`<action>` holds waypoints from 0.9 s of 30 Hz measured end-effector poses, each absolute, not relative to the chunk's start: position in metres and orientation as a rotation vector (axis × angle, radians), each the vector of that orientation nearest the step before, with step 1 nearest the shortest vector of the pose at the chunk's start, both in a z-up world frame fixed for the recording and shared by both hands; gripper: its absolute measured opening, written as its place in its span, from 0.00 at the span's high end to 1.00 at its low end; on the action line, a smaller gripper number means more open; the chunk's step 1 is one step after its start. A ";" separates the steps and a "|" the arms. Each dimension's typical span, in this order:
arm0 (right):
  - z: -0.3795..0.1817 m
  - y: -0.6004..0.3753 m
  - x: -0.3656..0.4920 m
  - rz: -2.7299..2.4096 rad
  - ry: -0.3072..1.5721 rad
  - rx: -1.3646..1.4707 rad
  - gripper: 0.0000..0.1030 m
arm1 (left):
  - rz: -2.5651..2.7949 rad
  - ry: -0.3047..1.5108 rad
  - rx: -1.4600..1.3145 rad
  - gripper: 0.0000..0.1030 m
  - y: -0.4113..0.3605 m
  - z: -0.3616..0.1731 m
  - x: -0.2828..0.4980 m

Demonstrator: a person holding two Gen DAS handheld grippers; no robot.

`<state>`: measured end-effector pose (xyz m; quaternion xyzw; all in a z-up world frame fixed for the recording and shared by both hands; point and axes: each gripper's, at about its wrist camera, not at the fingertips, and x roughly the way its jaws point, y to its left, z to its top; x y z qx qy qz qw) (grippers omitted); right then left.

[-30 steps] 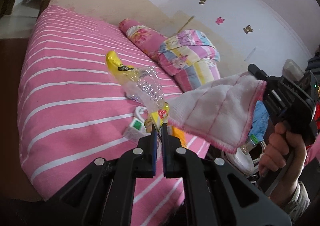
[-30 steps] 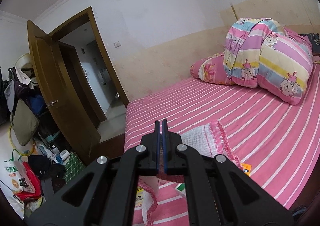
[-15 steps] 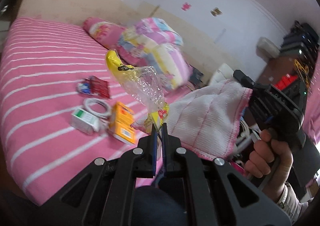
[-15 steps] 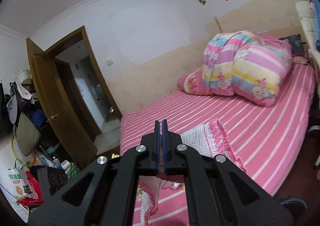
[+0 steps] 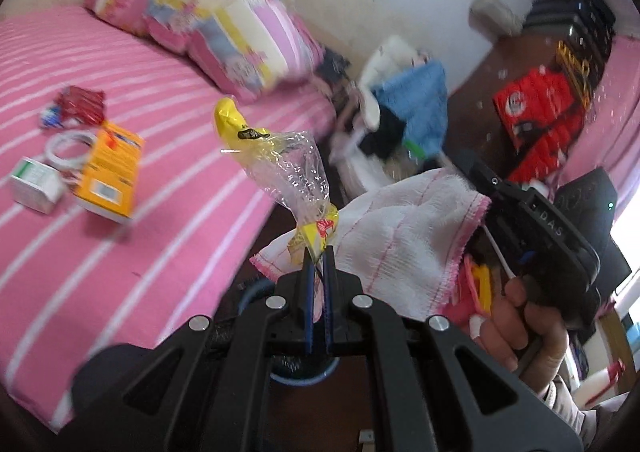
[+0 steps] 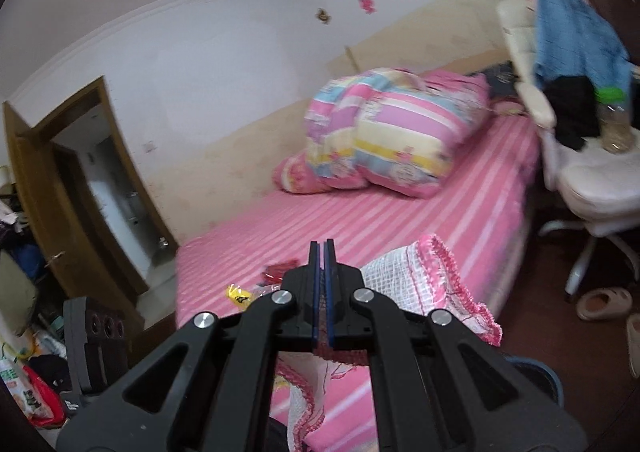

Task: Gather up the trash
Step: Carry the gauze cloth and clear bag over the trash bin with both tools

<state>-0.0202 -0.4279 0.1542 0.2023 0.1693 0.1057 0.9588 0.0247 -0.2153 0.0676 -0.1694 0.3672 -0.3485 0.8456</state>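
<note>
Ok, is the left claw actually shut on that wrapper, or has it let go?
Shut on it. The left claw has its blue pads pinching the yellow end of the clear wrapper, which stands up above the bed.

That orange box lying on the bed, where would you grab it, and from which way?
The orange box lies flat on the bed, so I would come down from above and pinch across its two long edges near the middle. Its narrow width probably fits the tongs. A white carton and cord crowd its left side, so the right approach looks clearer.
</note>
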 end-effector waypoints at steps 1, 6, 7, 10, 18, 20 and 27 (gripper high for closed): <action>0.145 -0.437 -0.023 0.196 0.358 0.416 0.97 | -0.742 0.802 -0.338 0.96 -0.227 0.061 0.027; 0.109 -0.465 -0.029 0.128 0.421 0.425 0.97 | -0.795 0.931 -0.280 0.96 -0.274 0.027 0.039; 0.099 -0.471 -0.029 0.114 0.438 0.433 0.97 | -0.806 0.955 -0.275 0.96 -0.282 0.019 0.041; 0.073 -0.490 -0.032 0.076 0.482 0.464 0.97 | -0.822 1.027 -0.252 0.96 -0.307 -0.005 0.048; 0.012 -0.520 -0.028 0.000 0.594 0.525 0.97 | -0.857 1.158 -0.201 0.96 -0.357 -0.050 0.064; -0.005 -0.526 -0.027 -0.018 0.629 0.532 0.97 | -0.859 1.204 -0.188 0.96 -0.368 -0.065 0.072; -0.057 -0.540 -0.015 -0.058 0.733 0.552 0.97 | -0.839 1.334 -0.127 0.96 -0.401 -0.109 0.094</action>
